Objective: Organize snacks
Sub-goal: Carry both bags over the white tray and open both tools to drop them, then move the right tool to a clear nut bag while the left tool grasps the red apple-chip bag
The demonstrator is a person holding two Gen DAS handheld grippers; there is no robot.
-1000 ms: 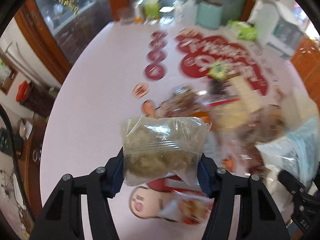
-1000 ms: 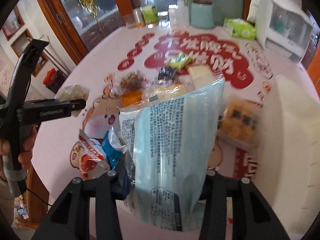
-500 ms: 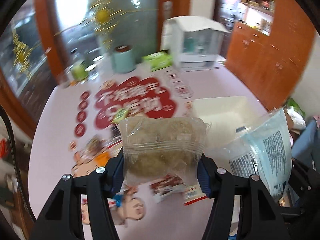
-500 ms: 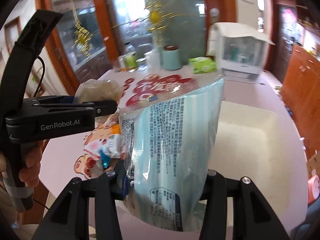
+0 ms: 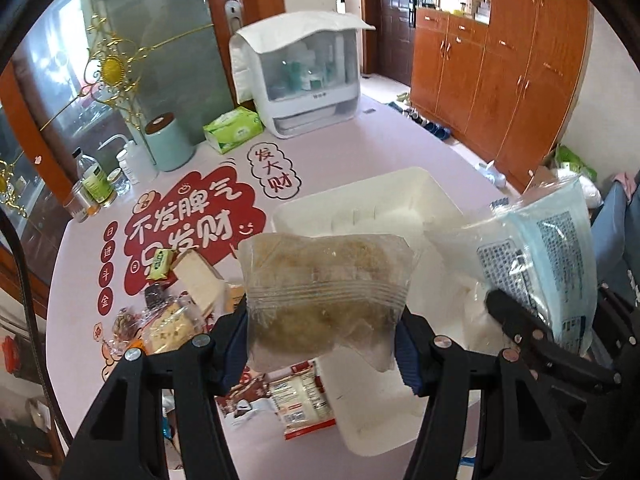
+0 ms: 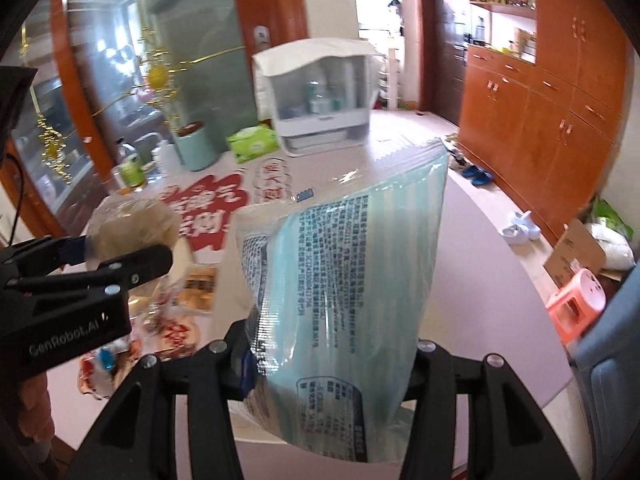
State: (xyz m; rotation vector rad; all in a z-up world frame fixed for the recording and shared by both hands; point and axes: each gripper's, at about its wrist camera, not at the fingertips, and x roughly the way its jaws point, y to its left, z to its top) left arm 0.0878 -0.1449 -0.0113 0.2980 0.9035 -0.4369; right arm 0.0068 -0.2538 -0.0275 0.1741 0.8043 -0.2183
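Observation:
My left gripper is shut on a clear packet of brown floss cake and holds it above the near edge of a white bin. My right gripper is shut on a tall light-blue bag with printed text; the bag also shows in the left wrist view, over the bin's right side. The left gripper and its packet appear at the left of the right wrist view. Several loose snack packets lie on the table left of the bin.
The pink table carries a red sticker with Chinese characters. At the back stand a white cabinet box, a green tissue pack, a teal canister and bottles. Wooden cupboards line the right wall.
Both grippers swung right with their packets, from over the snack pile to over the white bin. Both grips stayed the same.

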